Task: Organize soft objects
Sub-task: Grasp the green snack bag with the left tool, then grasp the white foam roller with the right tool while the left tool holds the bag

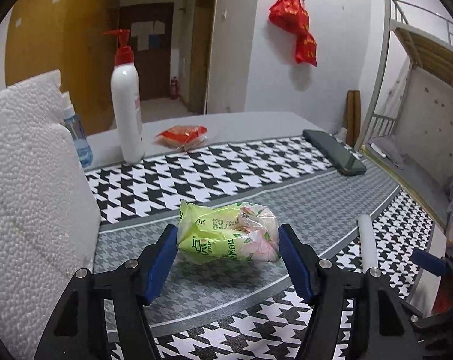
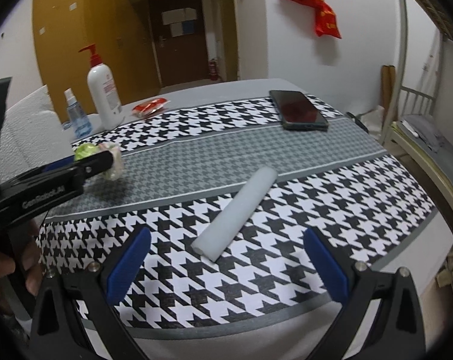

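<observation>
A green and pink tissue pack [image 1: 226,234] sits between the blue pads of my left gripper [image 1: 228,231], which is shut on it from both sides over the grey band of the houndstooth cloth [image 1: 214,168]. The right wrist view shows this gripper [image 2: 100,162] from the side, with the pack [image 2: 85,151] at its tip. A white foam cylinder [image 2: 241,210] lies slantwise on the cloth. Its near end sits just ahead of my right gripper [image 2: 227,235], which is open and touches nothing. The cylinder [image 1: 366,240] also shows at the right of the left wrist view.
A white pump bottle [image 1: 127,102], a small blue spray bottle [image 1: 76,138] and a red packet [image 1: 183,136] stand at the table's far left. A dark phone [image 1: 334,151] lies at the far right. A white foam block [image 1: 31,180] fills the left. A bunk bed [image 1: 421,60] stands to the right.
</observation>
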Tool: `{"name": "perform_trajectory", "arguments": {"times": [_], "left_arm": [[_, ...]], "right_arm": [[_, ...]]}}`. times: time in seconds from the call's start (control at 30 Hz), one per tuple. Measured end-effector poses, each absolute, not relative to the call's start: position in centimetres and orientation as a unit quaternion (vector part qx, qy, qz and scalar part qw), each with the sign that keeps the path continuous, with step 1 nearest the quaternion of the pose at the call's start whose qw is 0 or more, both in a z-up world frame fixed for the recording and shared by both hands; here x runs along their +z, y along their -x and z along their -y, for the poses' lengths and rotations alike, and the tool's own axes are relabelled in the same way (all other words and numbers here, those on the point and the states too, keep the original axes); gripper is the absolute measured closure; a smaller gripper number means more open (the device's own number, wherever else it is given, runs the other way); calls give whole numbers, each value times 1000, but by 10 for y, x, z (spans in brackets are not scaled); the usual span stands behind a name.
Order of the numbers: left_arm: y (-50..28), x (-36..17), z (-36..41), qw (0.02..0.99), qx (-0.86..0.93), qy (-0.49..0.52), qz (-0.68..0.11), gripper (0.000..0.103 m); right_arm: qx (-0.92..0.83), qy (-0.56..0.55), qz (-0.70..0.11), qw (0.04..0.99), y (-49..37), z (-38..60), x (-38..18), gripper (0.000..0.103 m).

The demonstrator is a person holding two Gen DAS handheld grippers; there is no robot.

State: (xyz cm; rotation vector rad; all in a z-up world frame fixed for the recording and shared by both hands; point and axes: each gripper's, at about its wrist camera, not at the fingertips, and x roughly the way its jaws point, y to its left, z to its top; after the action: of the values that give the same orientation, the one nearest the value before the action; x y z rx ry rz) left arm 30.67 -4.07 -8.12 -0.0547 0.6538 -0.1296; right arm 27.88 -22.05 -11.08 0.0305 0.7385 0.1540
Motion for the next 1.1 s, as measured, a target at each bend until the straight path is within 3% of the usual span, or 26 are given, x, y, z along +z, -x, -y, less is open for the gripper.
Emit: {"name": "perform_trajectory", "arguments": {"times": [0.77, 1.1], "left_arm": [[-307, -80, 29, 943, -49, 65, -321, 34], [-321, -97, 30, 921, -30, 54, -384, 34]], "right_arm": [[-56, -46, -351, 933, -280, 201, -112, 0], [-71, -36, -353, 932, -285, 188, -110, 0]]}}
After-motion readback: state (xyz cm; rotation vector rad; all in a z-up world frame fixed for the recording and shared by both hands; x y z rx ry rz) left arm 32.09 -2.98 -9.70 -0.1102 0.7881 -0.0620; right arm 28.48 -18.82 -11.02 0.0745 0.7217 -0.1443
